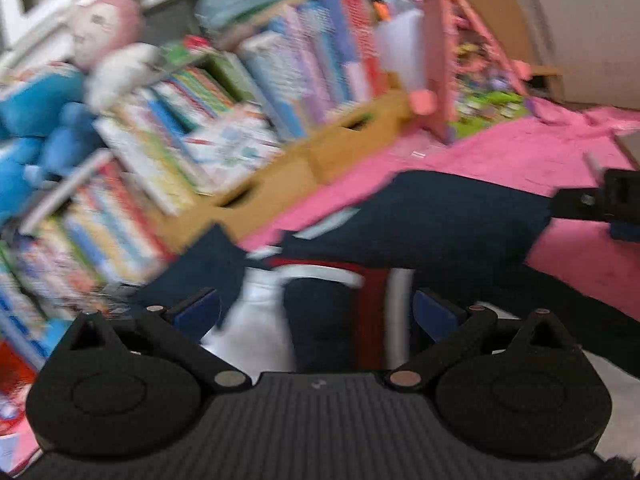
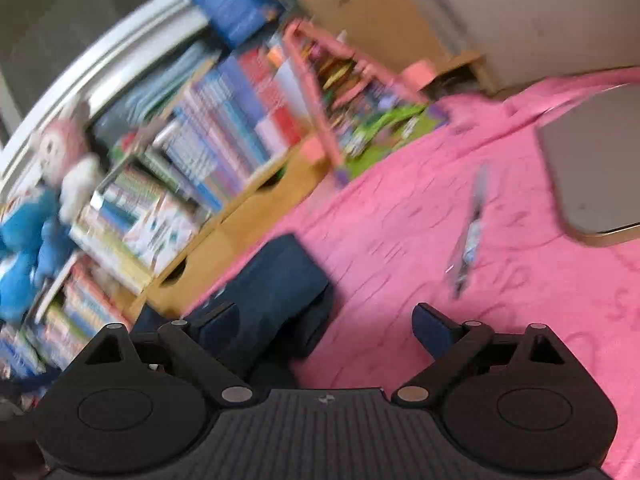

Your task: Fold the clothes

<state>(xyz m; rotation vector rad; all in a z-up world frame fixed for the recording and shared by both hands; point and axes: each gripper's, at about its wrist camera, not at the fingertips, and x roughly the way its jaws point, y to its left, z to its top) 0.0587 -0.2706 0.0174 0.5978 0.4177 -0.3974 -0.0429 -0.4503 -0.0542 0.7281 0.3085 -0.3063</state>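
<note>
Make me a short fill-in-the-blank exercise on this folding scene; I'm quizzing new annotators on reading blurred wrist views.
1. The dark navy garment lies on a ____ blanket.
2. The right tool has its jaws ____, with nothing clamped between them.
3. Behind the garment, a wooden shelf is packed with ____.
4. The plush doll beside the shelf wears ____ clothing.

Missing words: pink; open; books; blue

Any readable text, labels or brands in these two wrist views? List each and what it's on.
None readable.
Book spines: print is there, motion-blurred beyond reading.
Blue package: pale lettering, blurred.
Cardboard box: dark marks, illegible.
Navy garment: a small light tag, no legible text.
</note>
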